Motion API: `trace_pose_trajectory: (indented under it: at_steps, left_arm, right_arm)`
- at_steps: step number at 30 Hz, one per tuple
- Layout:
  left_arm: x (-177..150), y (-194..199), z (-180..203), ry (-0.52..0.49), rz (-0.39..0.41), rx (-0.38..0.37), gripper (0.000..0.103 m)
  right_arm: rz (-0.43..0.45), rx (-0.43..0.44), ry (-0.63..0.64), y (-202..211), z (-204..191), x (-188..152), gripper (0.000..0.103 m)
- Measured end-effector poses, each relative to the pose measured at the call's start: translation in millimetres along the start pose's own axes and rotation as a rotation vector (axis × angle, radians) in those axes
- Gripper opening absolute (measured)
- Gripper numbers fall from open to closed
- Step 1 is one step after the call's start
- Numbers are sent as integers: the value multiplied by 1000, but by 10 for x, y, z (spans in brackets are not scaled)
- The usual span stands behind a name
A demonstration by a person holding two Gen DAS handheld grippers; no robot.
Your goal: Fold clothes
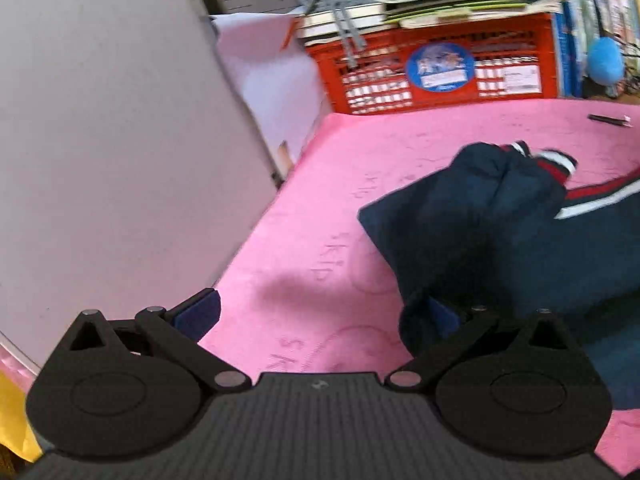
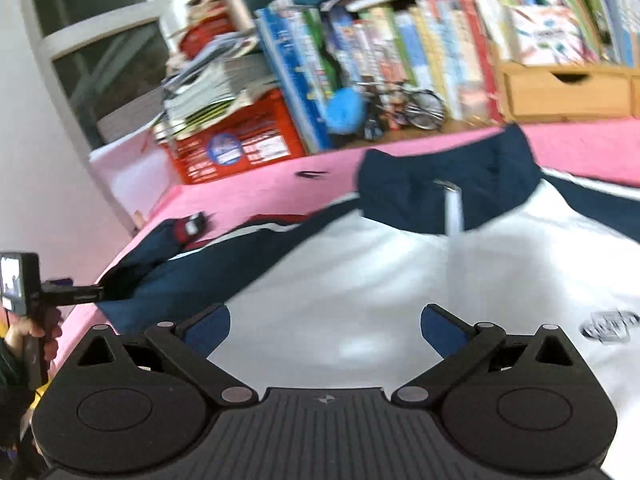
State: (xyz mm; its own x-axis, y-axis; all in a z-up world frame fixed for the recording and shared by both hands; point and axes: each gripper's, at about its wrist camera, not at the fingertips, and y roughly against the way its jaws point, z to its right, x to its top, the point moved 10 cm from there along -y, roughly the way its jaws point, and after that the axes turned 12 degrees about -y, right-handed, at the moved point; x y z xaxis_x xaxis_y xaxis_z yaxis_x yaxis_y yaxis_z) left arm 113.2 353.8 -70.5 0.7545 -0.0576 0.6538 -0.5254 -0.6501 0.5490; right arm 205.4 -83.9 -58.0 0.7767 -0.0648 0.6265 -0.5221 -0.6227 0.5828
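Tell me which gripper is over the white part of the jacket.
The right gripper, open above the white chest panel; the left gripper sits by the navy sleeve.

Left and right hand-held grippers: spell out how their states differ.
The left hand-held gripper hangs over bare pink mat, one finger against the jacket's navy sleeve edge. The right hand-held gripper hangs over the jacket's white panel, apparently clear of the fabric. In the right wrist view, the left one sits at the mat's edge. Both are wide open, gripping nothing.

left tongs [image 1: 320,316]: spread wide | right tongs [image 2: 326,326]: spread wide
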Motion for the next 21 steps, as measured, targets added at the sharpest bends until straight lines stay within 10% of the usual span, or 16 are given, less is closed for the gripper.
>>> trace_pose_trajectory:
  at_steps: [4, 10, 14, 16, 21]
  left_arm:
    - [119, -49, -152, 67, -26, 52, 103]
    - [225, 444, 310, -88, 50, -187, 100]
    - [615, 728, 557, -189, 240, -161, 103]
    - [783, 459, 704, -243, 210, -92, 103]
    - [786, -161, 942, -289, 56, -73, 49]
  right_arm:
    - [-34, -28, -5, -192, 60, -80, 103]
    - [-37, -33, 19, -256, 10, -158, 103]
    - [-29, -48, 35, -266, -6, -181, 103]
    - [-22, -62, 45, -292, -14, -187, 103]
    - [-12, -68, 44, -308, -3, -192, 103]
